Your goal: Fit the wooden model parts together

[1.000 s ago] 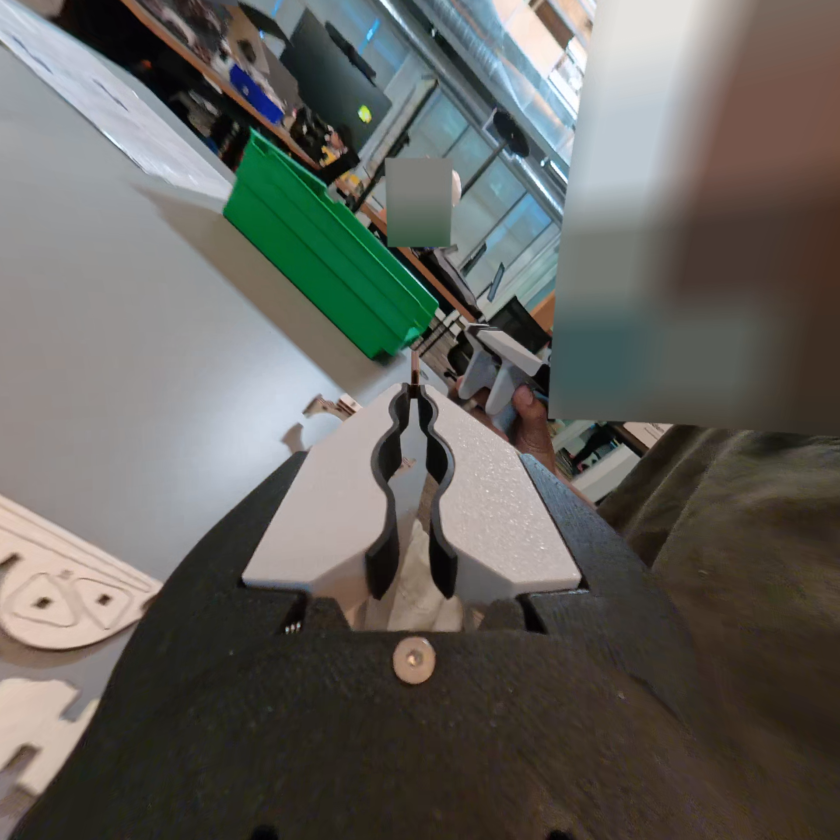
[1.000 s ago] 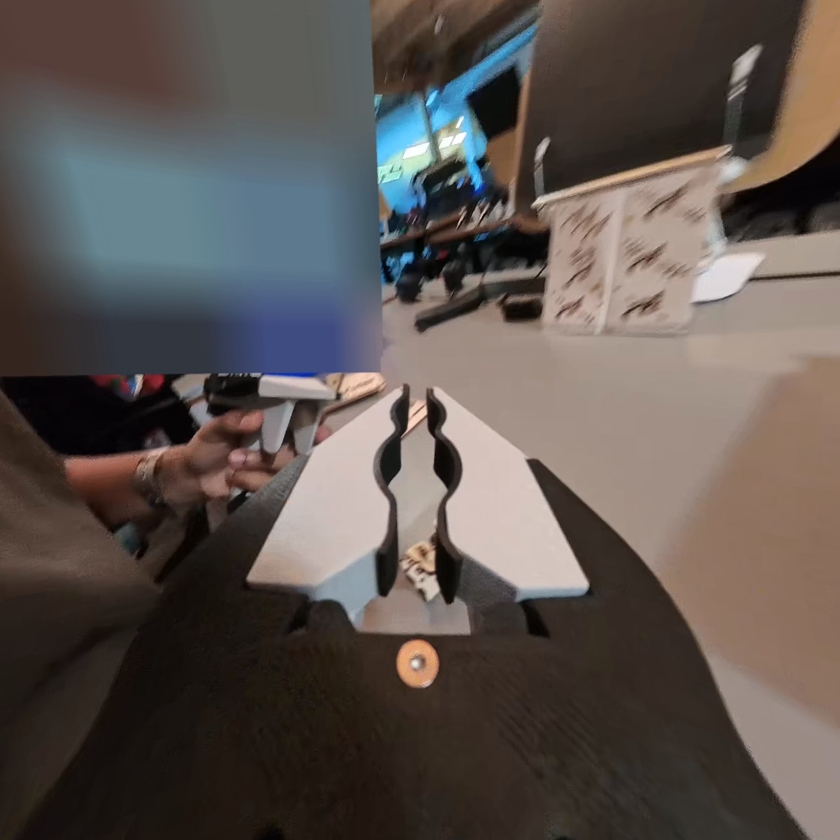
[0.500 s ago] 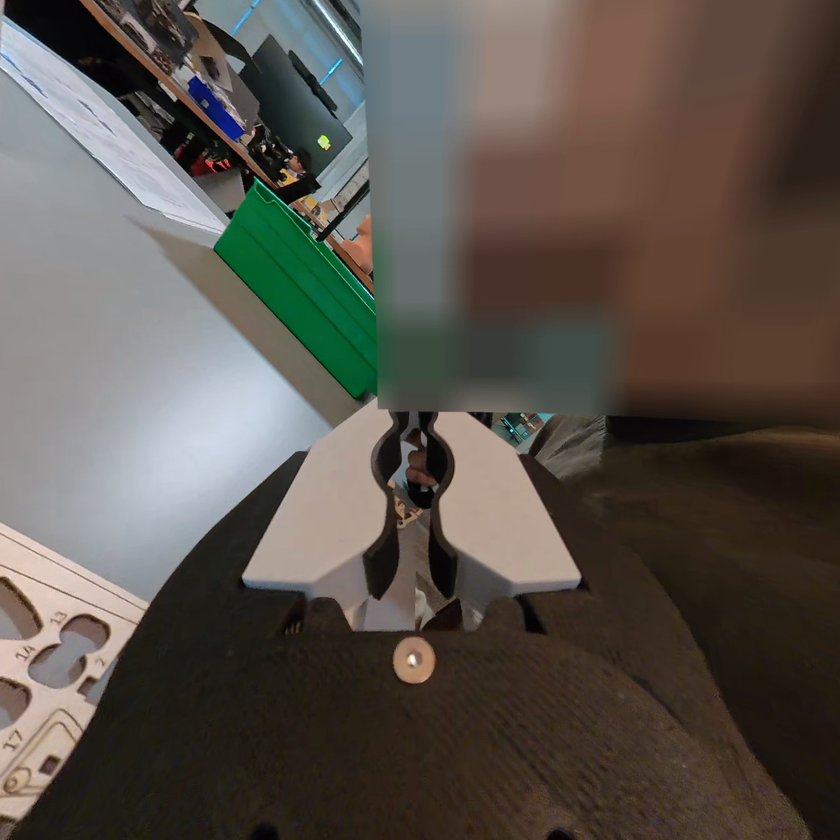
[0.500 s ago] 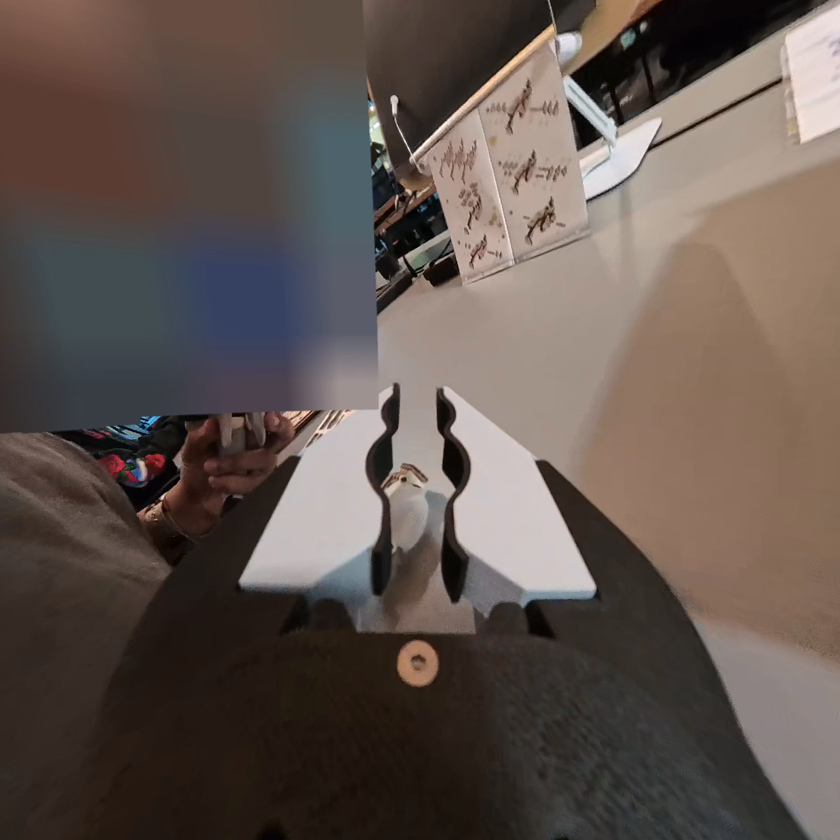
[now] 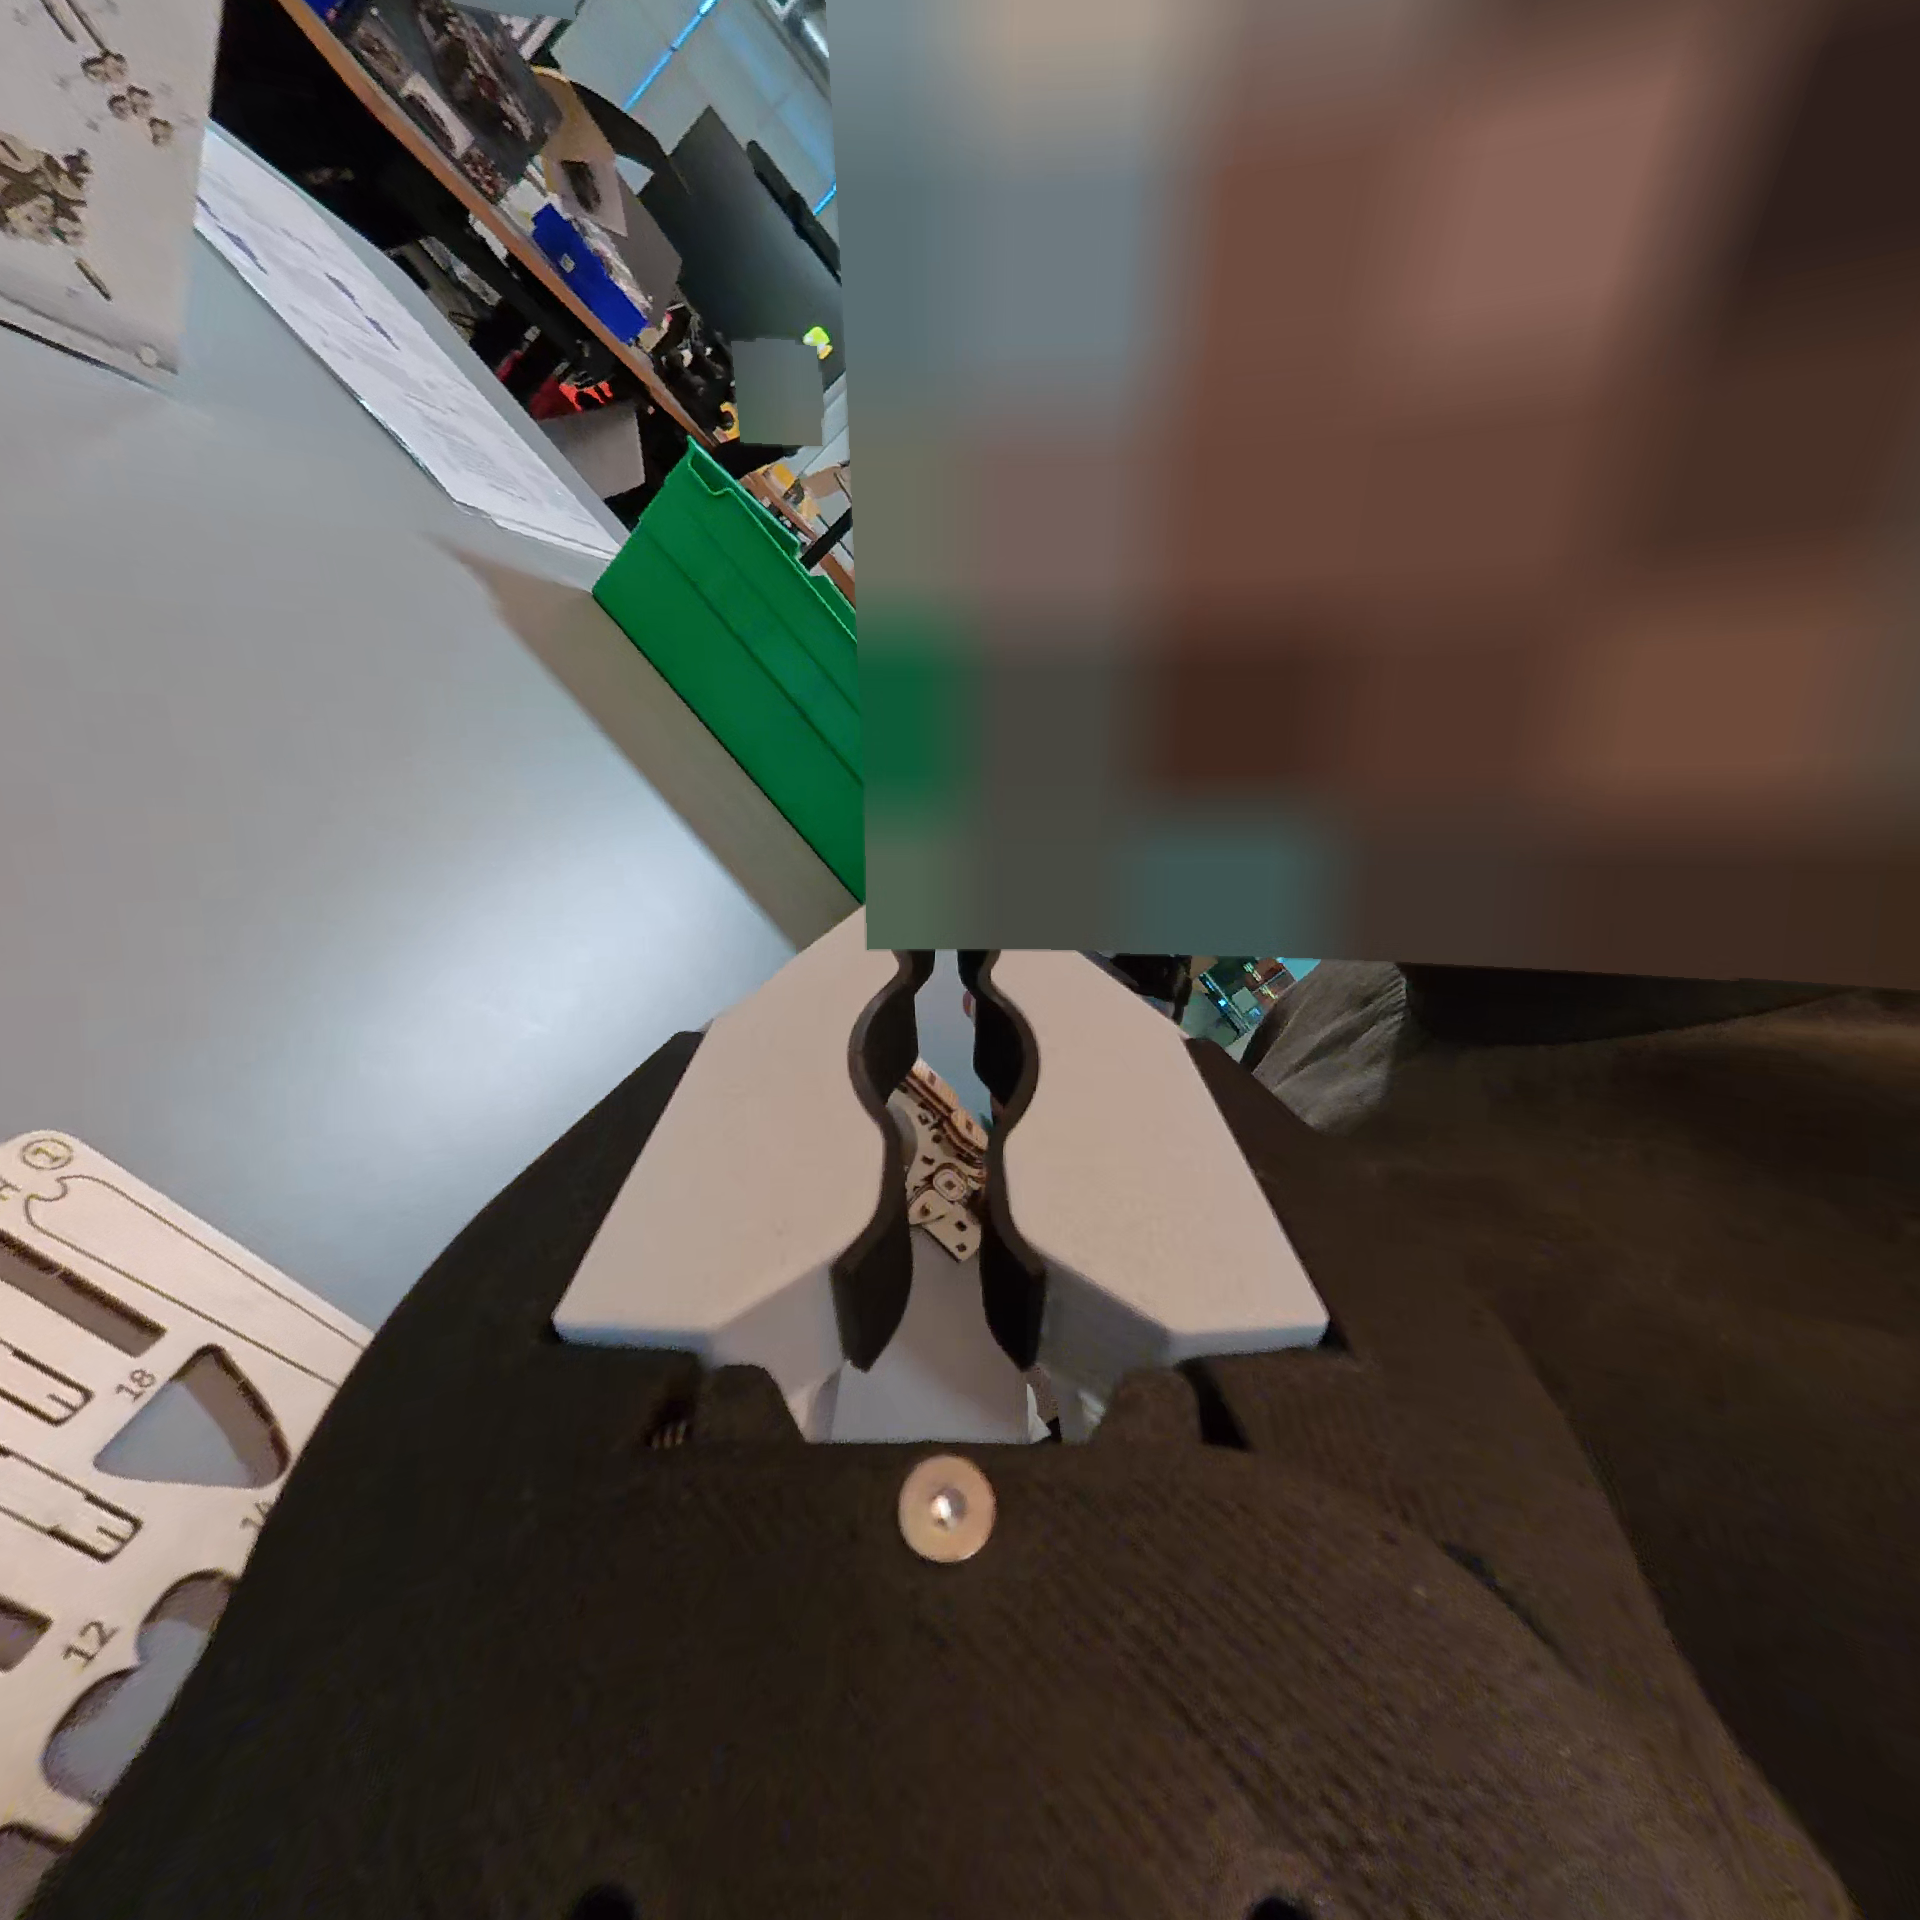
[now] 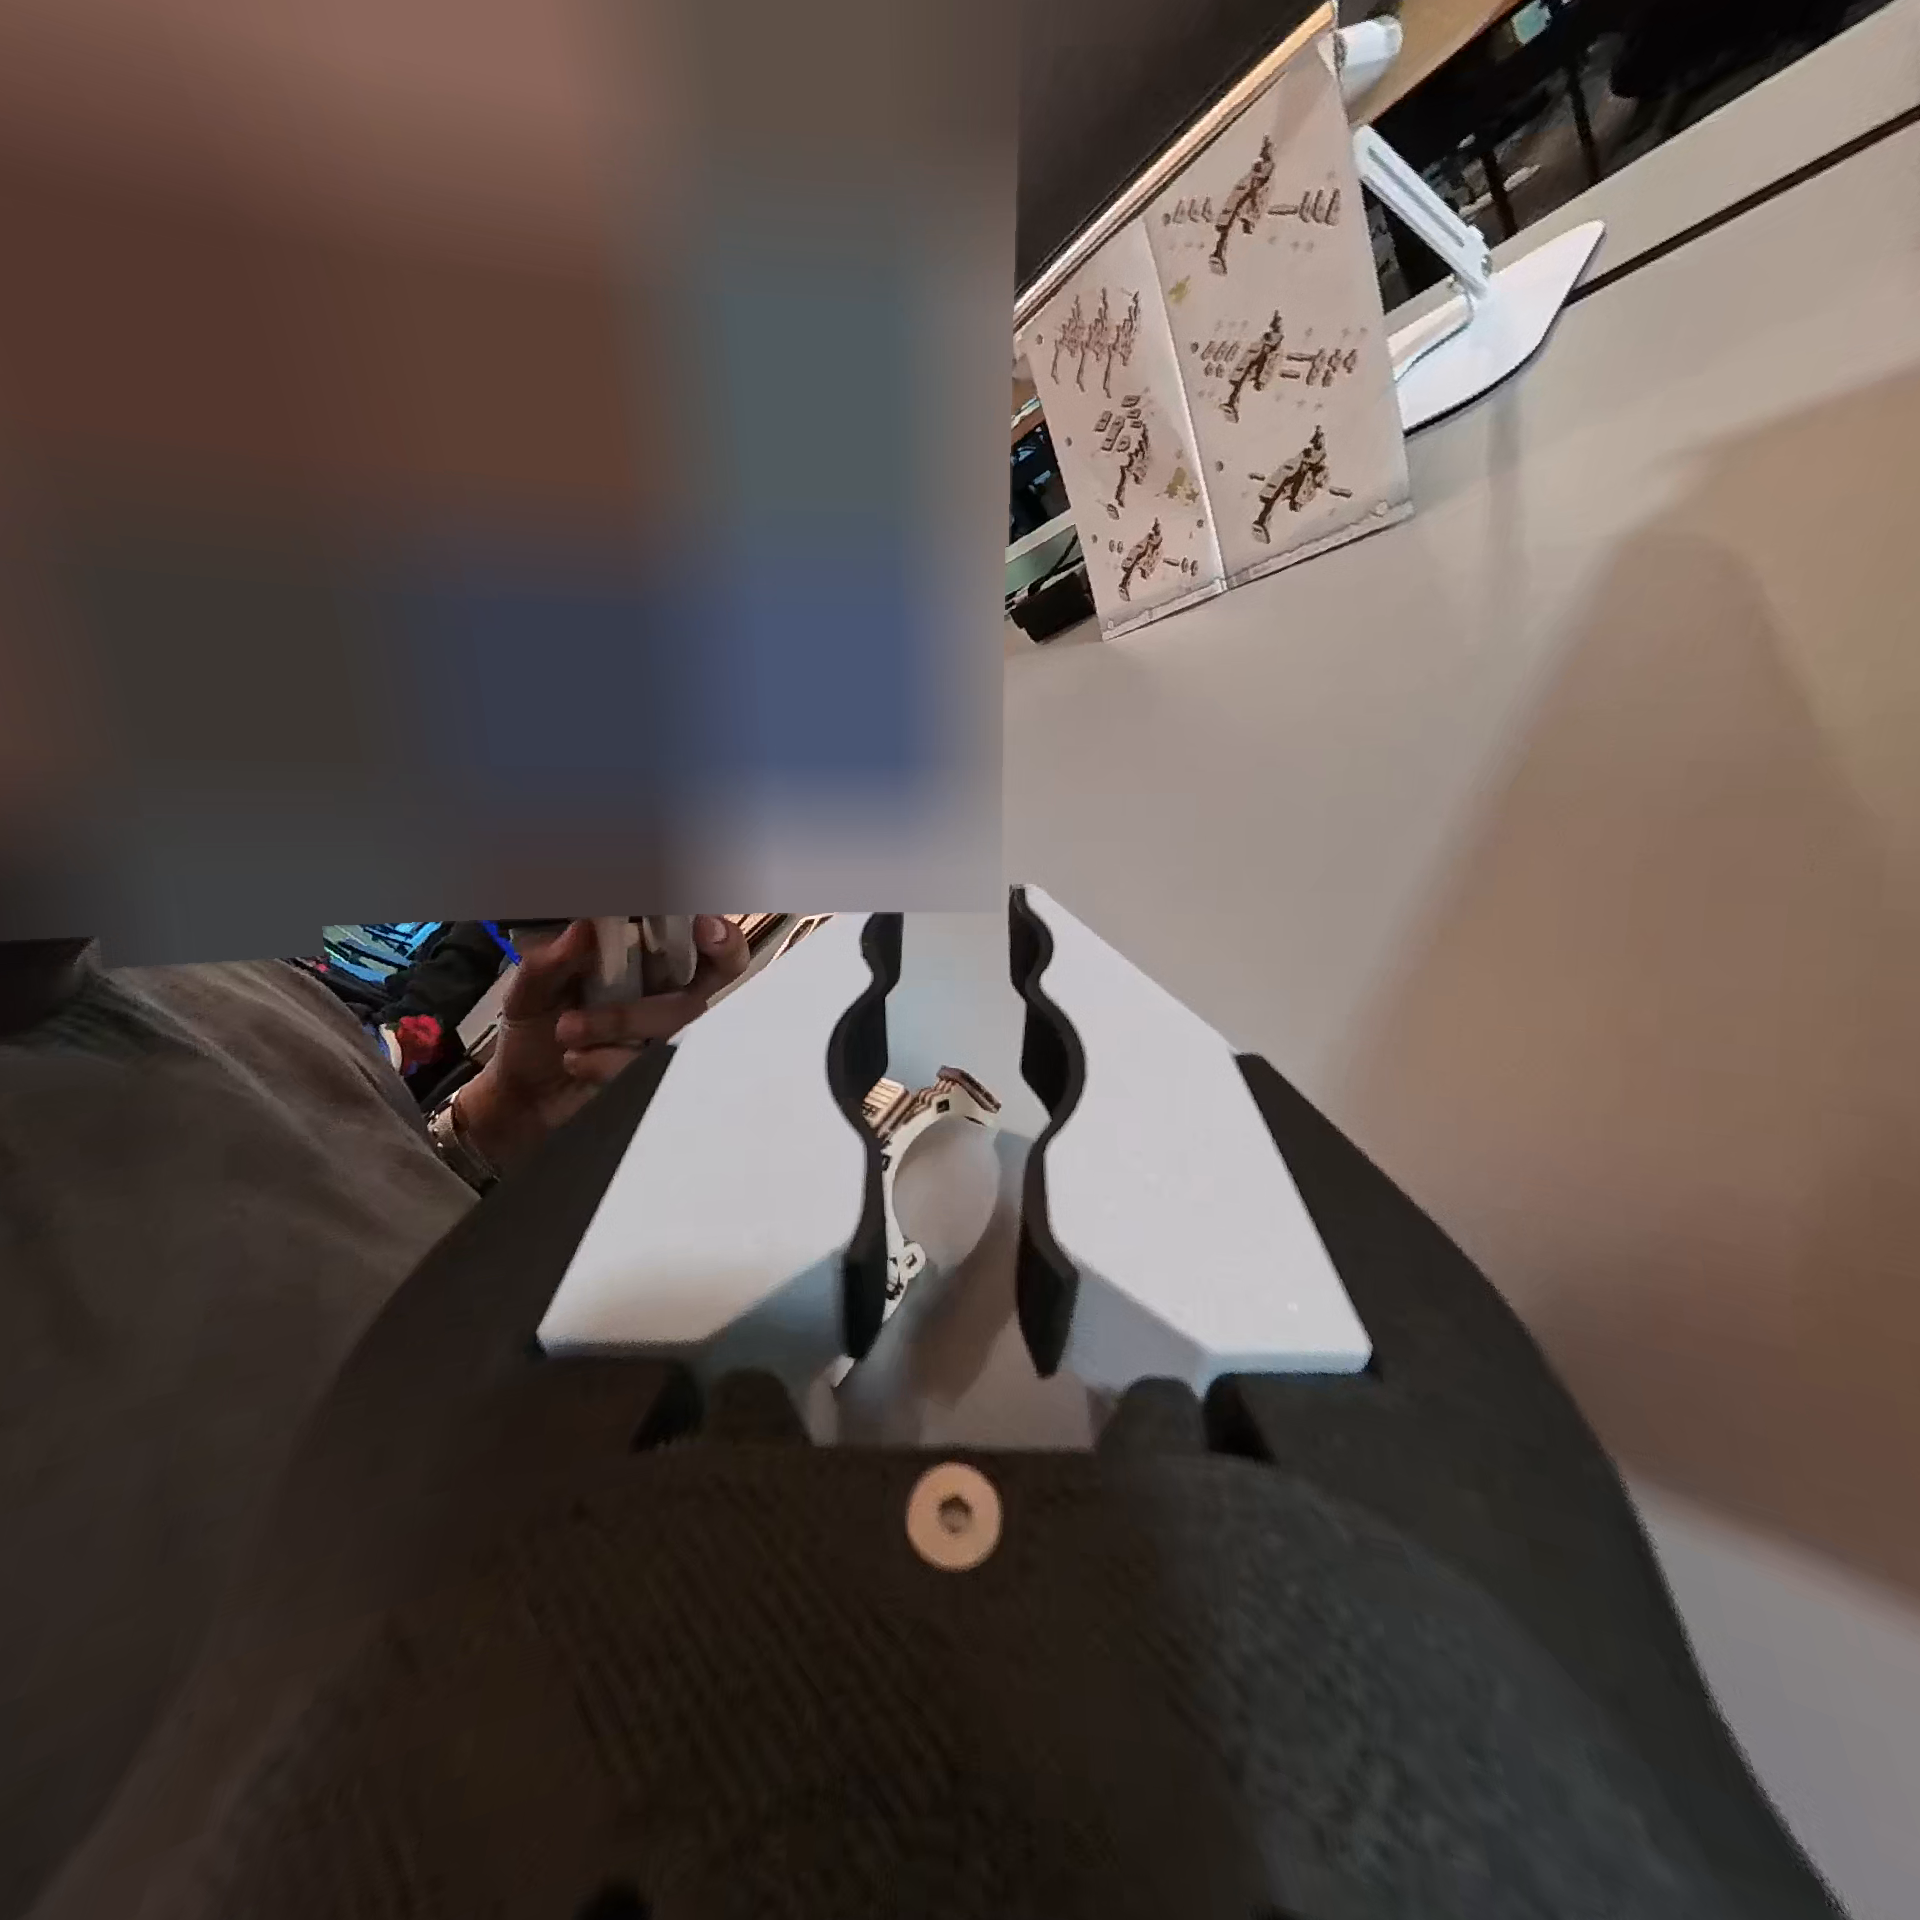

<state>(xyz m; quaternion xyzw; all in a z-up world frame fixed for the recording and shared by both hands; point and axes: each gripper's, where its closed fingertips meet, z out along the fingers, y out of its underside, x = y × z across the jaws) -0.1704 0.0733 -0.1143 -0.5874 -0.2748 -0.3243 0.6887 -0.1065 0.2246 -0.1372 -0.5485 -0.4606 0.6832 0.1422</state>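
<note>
My left gripper (image 5: 945,971) is held up over the grey table, close to the person's body. Its jaws stand almost closed, with the tips partly under a blurred patch. A small pale wooden model part (image 5: 940,1153) shows in the slit between them and seems pinched there. My right gripper (image 6: 954,925) is open with a clear gap. Through that gap, below the fingers, I see a wooden model piece with a white ring-shaped section (image 6: 930,1127). It visually meets the left pad but not the right one. In the right wrist view, a hand (image 6: 582,1018) holds the left gripper off to the left.
A green bin (image 5: 727,665) stands at the table's far edge beside a printed paper sheet (image 5: 416,384). A wooden sheet with cut-outs (image 5: 125,1403) lies at lower left. A standing instruction card (image 6: 1226,416) and a white monitor base (image 6: 1486,322) are behind the right gripper. The gap from one gripper's tips to the other's is roughly 15 cm.
The right jaws have widened, and the ring-shaped wooden piece has come into view between them. The left wrist view has swung, so the cut-out sheet now looks closer and the other gripper is out of sight.
</note>
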